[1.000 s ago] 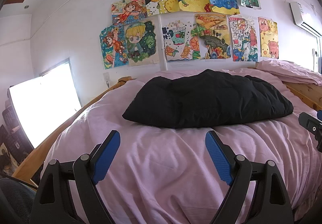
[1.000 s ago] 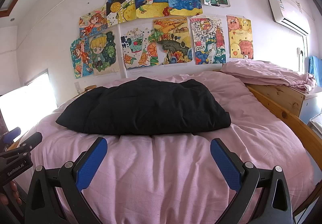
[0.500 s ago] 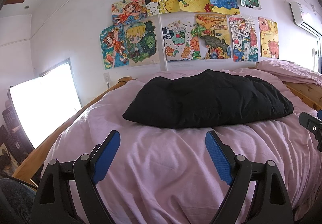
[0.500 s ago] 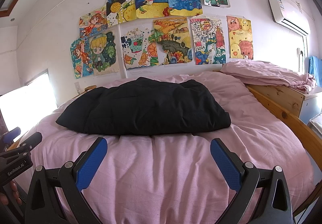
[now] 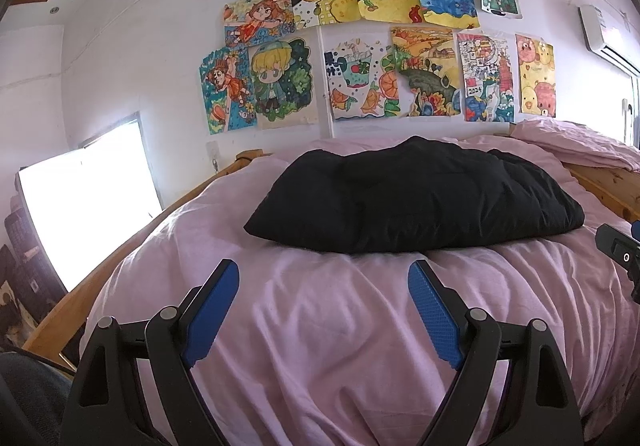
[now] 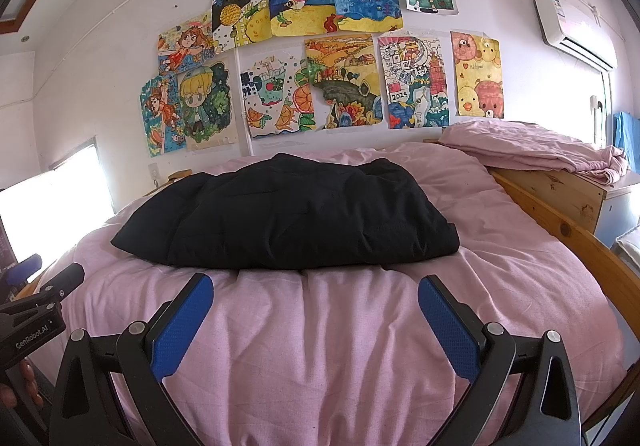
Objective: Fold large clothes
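**Both tongs wide and empty before a folded black garment**

The left gripper (image 5: 323, 300) stands with its blue pads (image 5: 212, 312) spread far apart over the pink bedcover (image 5: 320, 358), nothing between them and nothing touched. The right gripper (image 6: 316, 316) matches it: jaws splayed wide, pads (image 6: 448, 324) clear of any cloth, hovering above the same cover. In the right wrist view the left tool's black body shows at the left edge, with fingertips of the person's hand (image 6: 28, 378) below it.

Beyond both sets of tips, well apart from them, lies the black padded garment (image 5: 416, 197), already folded into a thick, puffy bundle. Its long axis runs across the bed from side to side, square to the line along which the tongs point. The near folded edge faces the tongs; the far edge faces the wall. It rests flat on the middle of the cover, roughly centred ahead of each gripper.

Farther out, a wooden bed frame (image 6: 580, 242) borders the mattress, a folded pink sheet (image 6: 532, 149) sits on a wooden cabinet at the right, and children's drawings (image 6: 340, 45) cover the white wall.
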`<action>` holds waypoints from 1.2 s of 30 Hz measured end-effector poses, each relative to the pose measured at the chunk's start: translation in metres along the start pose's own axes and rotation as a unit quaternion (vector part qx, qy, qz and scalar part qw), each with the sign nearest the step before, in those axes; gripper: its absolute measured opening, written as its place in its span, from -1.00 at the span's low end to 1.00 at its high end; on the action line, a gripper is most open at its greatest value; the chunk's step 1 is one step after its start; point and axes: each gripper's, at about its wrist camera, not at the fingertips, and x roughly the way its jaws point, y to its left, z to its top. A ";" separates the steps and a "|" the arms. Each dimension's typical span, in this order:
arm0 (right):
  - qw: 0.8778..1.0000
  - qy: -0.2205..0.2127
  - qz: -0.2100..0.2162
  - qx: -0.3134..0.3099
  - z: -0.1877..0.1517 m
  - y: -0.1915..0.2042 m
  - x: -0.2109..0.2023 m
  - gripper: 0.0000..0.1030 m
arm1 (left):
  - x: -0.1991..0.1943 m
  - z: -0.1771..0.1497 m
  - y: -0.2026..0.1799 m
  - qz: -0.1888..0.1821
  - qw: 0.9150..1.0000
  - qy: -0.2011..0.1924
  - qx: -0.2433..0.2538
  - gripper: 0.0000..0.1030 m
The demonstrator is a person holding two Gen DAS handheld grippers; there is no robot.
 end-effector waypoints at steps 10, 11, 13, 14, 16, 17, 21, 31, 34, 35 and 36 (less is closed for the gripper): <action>1.000 0.000 -0.001 0.000 0.000 0.000 0.000 1.00 | 0.004 0.000 0.006 0.012 1.000 0.008 -0.005 0.60; 1.000 0.000 0.000 0.000 0.000 0.000 0.000 1.00 | 0.005 0.001 0.006 0.020 1.000 0.013 -0.002 0.60; 1.000 0.000 0.000 0.000 0.000 0.000 0.000 1.00 | 0.006 0.000 0.004 0.032 0.999 0.016 0.006 0.61; 1.000 0.000 0.000 0.000 0.000 0.000 0.000 1.00 | 0.006 0.000 0.005 0.035 0.999 0.016 0.009 0.61; 1.000 0.000 0.000 0.000 0.000 0.000 0.000 1.00 | 0.005 -0.002 0.004 0.034 0.999 0.013 0.010 0.61; 1.000 0.000 0.000 0.000 0.000 0.001 0.000 1.00 | 0.005 -0.002 0.004 0.035 0.999 0.012 0.011 0.61; 1.000 0.000 -0.001 0.000 0.000 0.001 0.000 1.00 | 0.006 -0.003 0.003 0.033 0.999 0.011 0.013 0.61; 1.000 0.000 0.000 0.000 -0.001 0.001 0.000 1.00 | 0.003 -0.004 0.000 0.031 0.999 0.013 0.011 0.61; 1.000 0.000 -0.001 0.000 -0.001 0.002 0.000 1.00 | 0.004 -0.004 0.000 0.030 0.999 0.014 0.009 0.61; 1.000 0.000 -0.001 0.000 -0.001 0.002 0.000 1.00 | 0.004 -0.004 0.000 0.029 0.999 0.015 0.010 0.61; 1.000 0.000 0.000 0.000 -0.001 0.002 0.000 1.00 | 0.004 -0.004 0.000 0.029 0.999 0.015 0.012 0.61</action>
